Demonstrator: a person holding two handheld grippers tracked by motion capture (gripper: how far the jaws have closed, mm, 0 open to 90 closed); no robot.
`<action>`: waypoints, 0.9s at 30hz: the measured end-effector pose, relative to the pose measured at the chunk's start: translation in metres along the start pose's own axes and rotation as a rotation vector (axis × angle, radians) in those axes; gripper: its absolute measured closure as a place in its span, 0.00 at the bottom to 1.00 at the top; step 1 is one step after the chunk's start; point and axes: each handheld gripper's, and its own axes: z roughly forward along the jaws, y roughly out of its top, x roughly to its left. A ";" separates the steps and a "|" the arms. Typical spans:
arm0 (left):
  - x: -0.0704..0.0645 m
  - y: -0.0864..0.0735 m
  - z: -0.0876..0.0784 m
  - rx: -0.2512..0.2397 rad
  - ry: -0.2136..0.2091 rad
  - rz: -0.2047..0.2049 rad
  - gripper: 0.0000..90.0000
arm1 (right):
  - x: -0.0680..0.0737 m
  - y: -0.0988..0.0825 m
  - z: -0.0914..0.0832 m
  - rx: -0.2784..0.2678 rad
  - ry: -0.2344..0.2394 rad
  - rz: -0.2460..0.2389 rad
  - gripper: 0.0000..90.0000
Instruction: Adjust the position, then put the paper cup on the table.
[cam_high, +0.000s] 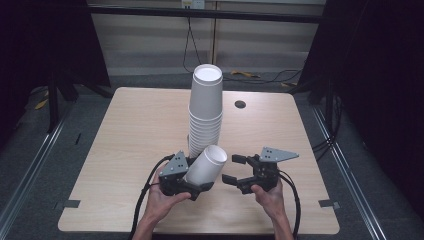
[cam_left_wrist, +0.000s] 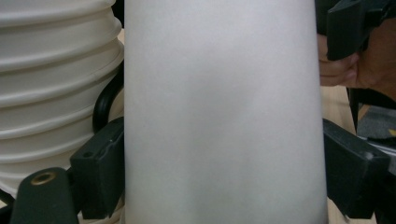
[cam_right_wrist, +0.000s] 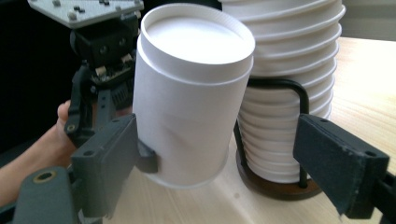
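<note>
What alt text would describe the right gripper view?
A single white paper cup, bottom end towards the camera, is clamped by the left gripper, beside a tall stack of white paper cups on a dark round holder. The right gripper stands open.

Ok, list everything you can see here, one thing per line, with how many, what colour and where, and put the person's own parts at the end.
Table: one, light wood, centre of the high view.
Cup stack: one tall stack, white, mid-table, upside down.
Cup holder: one, dark round base with black wire loop, under the stack.
Single cup: one, white, tilted, beside the stack's foot, held in the left claw.
Table hole: one, dark, right of the stack.
Floor cables: several, black, behind the table.
Left claw: one, black, shut on the single cup.
Right claw: one, black, open, beside the cup.
Hands: two, at the table's near edge.
</note>
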 end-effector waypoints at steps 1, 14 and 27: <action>0.000 0.000 0.000 -0.008 -0.004 -0.007 0.16 | 0.000 0.000 -0.001 0.007 0.001 -0.003 0.16; 0.000 -0.005 0.002 0.135 -0.039 0.053 0.16 | 0.000 -0.005 -0.001 0.095 -0.021 -0.037 0.17; 0.001 0.003 0.008 0.244 -0.046 0.110 0.16 | 0.002 -0.008 0.001 0.199 -0.021 -0.054 0.15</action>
